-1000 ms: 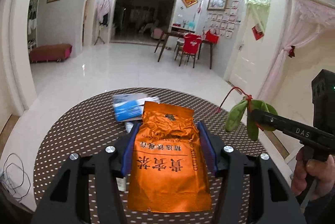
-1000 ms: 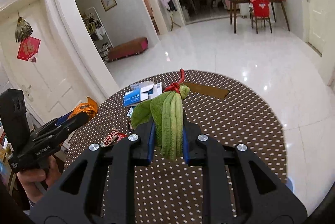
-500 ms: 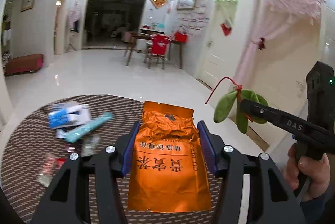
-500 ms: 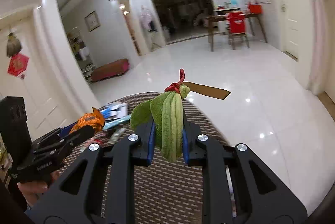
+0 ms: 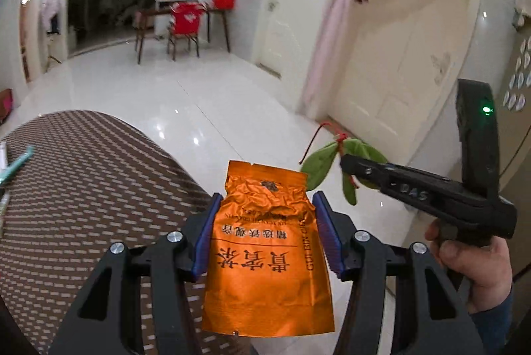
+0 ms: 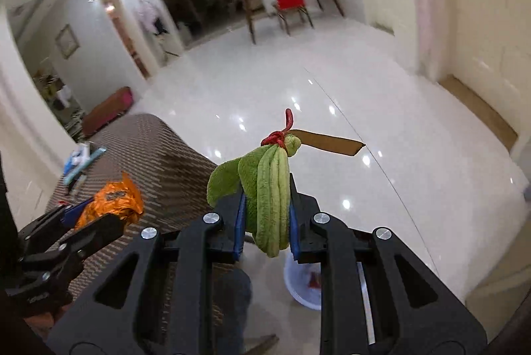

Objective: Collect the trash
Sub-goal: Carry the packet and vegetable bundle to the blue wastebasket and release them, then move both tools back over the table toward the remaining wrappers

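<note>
Beyond the edge of the dotted round table (image 5: pixel 99 189), both tongs hang over white floor tile. Left gripper (image 5: pixel 265 235) clamps an orange foil tea pouch (image 5: pixel 265 262) by its sides; right gripper (image 6: pixel 267 219) pinches a green leaf bundle (image 6: pixel 265 189) tied with red string. Step in hand: carrying trash to disposal. A pale bin (image 6: pixel 303 285) sits directly under the right gripper. Next move likely needs lowering over that bin, then release.

shiny orange foil pouch (image 5: pixel 265 262) with dark lettering, green fabric leaf bundle (image 6: pixel 270 199) tied with red cord, brown table (image 5: pixel 83 189) dotted white, black grippers with blue pads (image 5: pixel 323 234), glossy white floor (image 6: pixel 332 83), red chair (image 5: pixel 186 20)
</note>
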A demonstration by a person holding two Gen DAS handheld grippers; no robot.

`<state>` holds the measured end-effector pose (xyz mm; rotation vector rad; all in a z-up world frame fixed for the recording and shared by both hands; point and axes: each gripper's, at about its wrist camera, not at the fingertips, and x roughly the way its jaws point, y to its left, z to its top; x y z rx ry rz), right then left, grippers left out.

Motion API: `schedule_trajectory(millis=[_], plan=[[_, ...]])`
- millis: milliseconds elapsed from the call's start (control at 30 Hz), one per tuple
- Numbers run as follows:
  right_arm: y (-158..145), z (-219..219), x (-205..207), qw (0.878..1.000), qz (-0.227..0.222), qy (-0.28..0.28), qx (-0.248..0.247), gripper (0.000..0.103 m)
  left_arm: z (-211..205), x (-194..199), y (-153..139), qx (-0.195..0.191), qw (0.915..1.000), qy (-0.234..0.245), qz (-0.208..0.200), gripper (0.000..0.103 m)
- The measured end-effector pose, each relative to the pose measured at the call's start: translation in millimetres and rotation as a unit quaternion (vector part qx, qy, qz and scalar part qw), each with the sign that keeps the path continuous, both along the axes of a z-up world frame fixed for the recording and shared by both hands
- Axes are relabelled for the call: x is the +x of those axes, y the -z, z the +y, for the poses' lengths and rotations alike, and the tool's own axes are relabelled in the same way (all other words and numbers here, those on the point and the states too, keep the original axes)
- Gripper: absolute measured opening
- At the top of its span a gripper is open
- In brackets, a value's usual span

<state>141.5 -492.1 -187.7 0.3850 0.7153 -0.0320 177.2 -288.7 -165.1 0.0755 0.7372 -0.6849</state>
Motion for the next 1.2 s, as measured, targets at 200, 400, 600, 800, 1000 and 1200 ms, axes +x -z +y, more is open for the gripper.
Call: schedule_trajectory(millis=[200,400,600,800,1000,1200], plan=[[57.4,-30.5,4.6,0.998,0.055,0.015,0.033,0.021,-47.8,15.5,39.0,0.054,0.998,0.022,0.023,0.054],[98.0,-44.4,11.6,0.993,0.092,0.023,0.073,0.023,-82.1,40.2,75.3,0.107,0.992,0.035,0.058,0.054],[140.6,-62.6,22.8,0.983,0.136,0.045,0.115,0.07,-104.5,63.8,105.8,0.174,0.981,0.016,0.083,0.085],[152.8,-78.0,10.1,0.978,0.138,0.074,0.138,0.093,-98.7,71.8,105.2,0.164,0.9832,0.009,0.079,0.092],[133.1,-79.9,6.7,0.98,0.124,0.098,0.123,0.097,-101.5,57.6,90.9,0.147,0.9872,0.009,0.06,0.092],[92.6,-75.3,-3.6,0.983,0.087,0.114,0.111,0.097,-90.1,35.4,56.1,0.114,0.9934,0.005,0.016,0.095]])
